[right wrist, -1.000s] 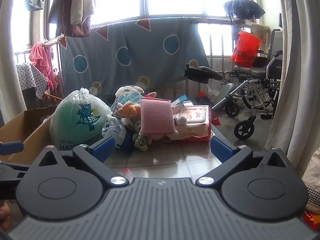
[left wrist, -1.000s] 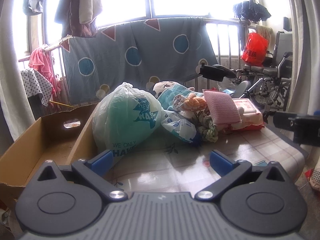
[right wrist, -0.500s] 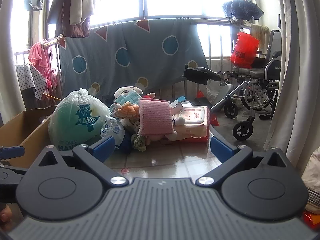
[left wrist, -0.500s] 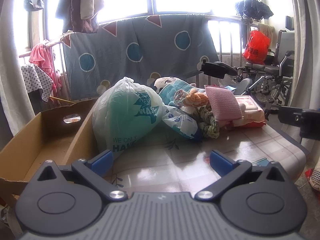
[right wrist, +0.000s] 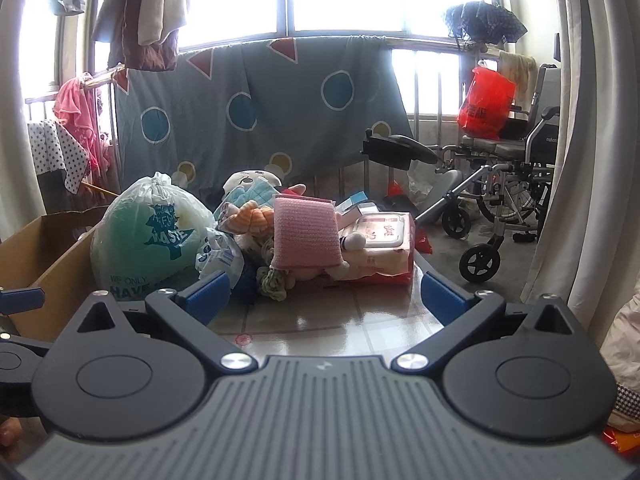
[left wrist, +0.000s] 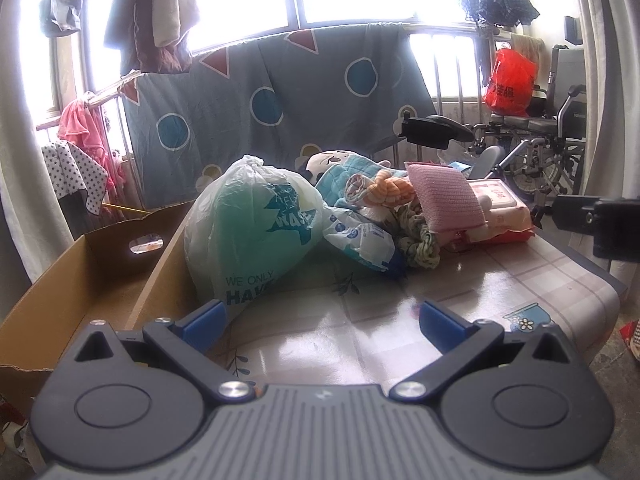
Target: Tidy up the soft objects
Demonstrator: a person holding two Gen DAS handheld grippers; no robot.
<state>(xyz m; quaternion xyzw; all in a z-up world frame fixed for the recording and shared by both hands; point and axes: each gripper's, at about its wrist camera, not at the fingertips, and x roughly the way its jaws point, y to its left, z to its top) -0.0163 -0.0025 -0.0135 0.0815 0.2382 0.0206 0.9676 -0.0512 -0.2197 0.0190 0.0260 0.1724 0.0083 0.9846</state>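
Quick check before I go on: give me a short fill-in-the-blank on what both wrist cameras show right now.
1. The left gripper and right gripper are both ____.
2. The cardboard box stands on the ____ side of the table.
3. The pink sponge leans on the pile, ____ of the tied bag.
4. Behind the pile hangs a blue ____.

Missing words: open; left; right; sheet

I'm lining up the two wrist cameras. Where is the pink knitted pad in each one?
Left wrist: pink knitted pad right of centre, leaning on the wipes pack.
Right wrist: pad near centre, wipes pack right of it.
Shared landmark: green plastic bag, left of the pile.
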